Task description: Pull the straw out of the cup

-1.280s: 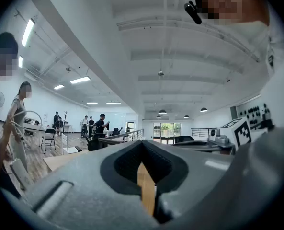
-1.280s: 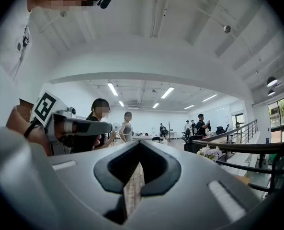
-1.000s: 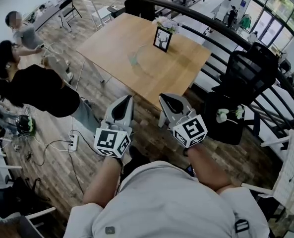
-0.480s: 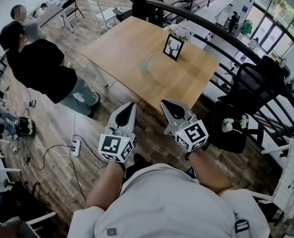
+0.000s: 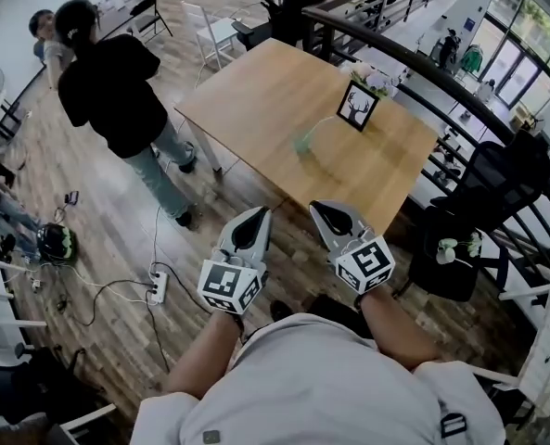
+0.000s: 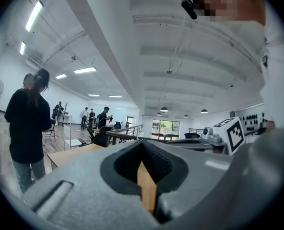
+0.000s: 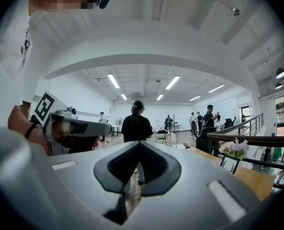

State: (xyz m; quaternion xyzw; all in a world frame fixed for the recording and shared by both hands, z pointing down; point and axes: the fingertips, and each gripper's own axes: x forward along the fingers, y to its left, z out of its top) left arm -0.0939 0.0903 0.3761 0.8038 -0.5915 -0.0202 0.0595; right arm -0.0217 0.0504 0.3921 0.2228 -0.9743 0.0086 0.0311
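The cup [image 5: 300,144] stands near the middle of the wooden bench [image 5: 256,86], small and pale green. The straw [image 5: 320,125] is in it and leans up and to the right in the head view. Beyond the cup, toward the far edge of the bench, a framed picture of a deer's head [image 5: 358,106] stands upright with a bunch of flowers [image 5: 374,80] just behind it. The cup is too small in the head view for me to tell more about it.

Both of my tools are well apart from the cup. I hold them side by side, about level, near the bench's closest edge and above the wood-plank floor [image 5: 117,239]. My left hand-held gripper [image 5: 254,217] has its jaws drawn together; only a thin slit shows the bench top through it, and nothing sits between them. My right hand-held gripper [image 5: 326,211] is closed the same way and holds nothing, with the floor showing through its slit.

To the left of the bench a person in black [image 5: 117,82] stands with their back to me. A power strip [image 5: 156,287] and its cables lie on the floor below my left arm. To the right of the bench are a dark curved railing [image 5: 414,82] and a black chair [image 5: 502,170].
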